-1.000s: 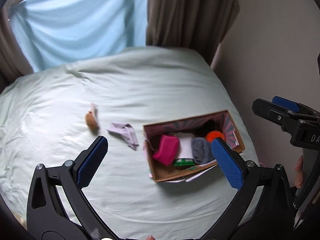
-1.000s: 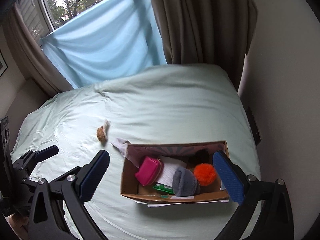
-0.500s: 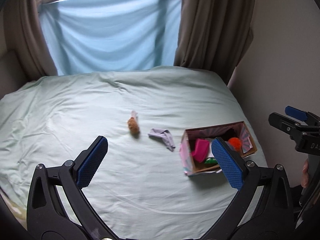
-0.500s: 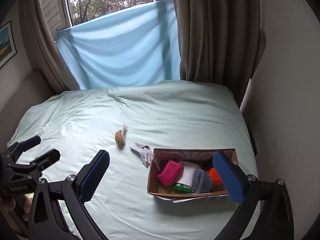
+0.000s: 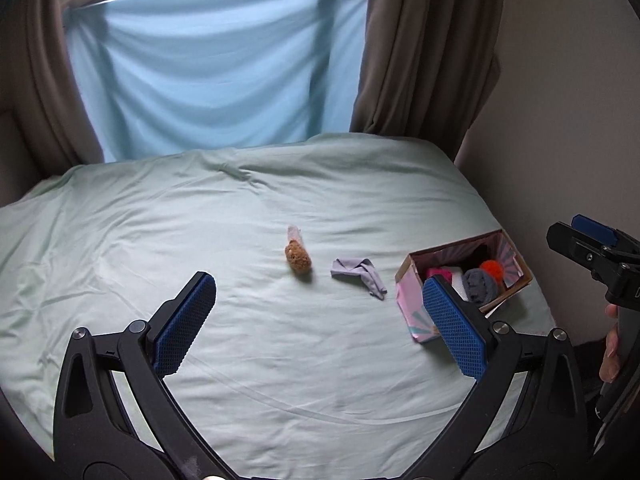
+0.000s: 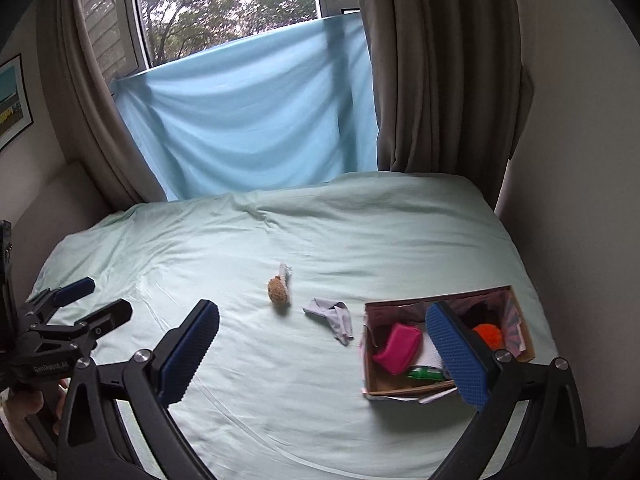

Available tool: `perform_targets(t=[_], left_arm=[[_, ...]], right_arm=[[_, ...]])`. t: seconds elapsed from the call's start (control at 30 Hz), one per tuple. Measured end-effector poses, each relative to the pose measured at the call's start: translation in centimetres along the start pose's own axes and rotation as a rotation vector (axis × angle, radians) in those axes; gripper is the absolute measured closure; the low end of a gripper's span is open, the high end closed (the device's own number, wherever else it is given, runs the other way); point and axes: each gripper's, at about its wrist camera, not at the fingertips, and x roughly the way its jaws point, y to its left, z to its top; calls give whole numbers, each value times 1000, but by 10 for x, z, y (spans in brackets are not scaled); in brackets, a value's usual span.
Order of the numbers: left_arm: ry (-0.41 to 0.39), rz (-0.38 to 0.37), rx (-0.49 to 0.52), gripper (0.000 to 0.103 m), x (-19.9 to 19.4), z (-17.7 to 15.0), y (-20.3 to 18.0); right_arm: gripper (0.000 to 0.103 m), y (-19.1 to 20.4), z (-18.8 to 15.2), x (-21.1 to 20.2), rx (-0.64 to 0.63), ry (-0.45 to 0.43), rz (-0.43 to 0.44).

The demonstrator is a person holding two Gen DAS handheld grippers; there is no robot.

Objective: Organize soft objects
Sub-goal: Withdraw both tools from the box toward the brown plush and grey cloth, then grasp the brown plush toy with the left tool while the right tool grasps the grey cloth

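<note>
A cardboard box [image 5: 404, 276] [image 6: 370, 376] sits on the bed's right side. It holds a pink pouch [image 6: 397, 348], a grey roll [image 5: 480, 285], an orange pom-pom [image 6: 489, 334], something white and a green item. A brown fuzzy toy [image 5: 298, 258] [image 6: 277, 290] and a crumpled lilac-grey cloth [image 5: 360, 274] [image 6: 334, 316] lie on the sheet left of the box. My left gripper [image 5: 320, 320] is open and empty, held high and back from the bed. My right gripper [image 6: 324, 352] is open and empty, also held back, nearer the box.
The bed has a pale green sheet [image 5: 240, 216]. A light blue cloth [image 5: 216, 68] hangs over the window behind it, with brown curtains [image 5: 420, 48] at both sides. A wall [image 5: 568, 100] runs close along the bed's right edge.
Both grippers have pulled back and up from the box, so the bed, window and curtains fill more of both views. Nothing on the bed has moved. Both stay open.
</note>
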Motion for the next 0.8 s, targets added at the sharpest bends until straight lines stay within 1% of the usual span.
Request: perform_targets(t=[0.13,0.23,0.4,0.5,0.57,0.8], left_arm=[[13,-44,33,0,30,6,21],[34,-67,49,0,61,9,33],[61,-107,60,0,117,10,51],[75,-131,56,0,150,9,58],[77,-149,56,0,173,8,61],[105,-179,55,2,268,-1,64]], right_arm=[[0,20,-9,24,52,-3,-28],[0,29,-20,46,92,-12,-48],[0,38,-40,93,158,8,-64],[0,43,-53,127,171,25,-79],[0,43,-63,155,171,43,-105],[0,33,-90,250,168,83,-158]])
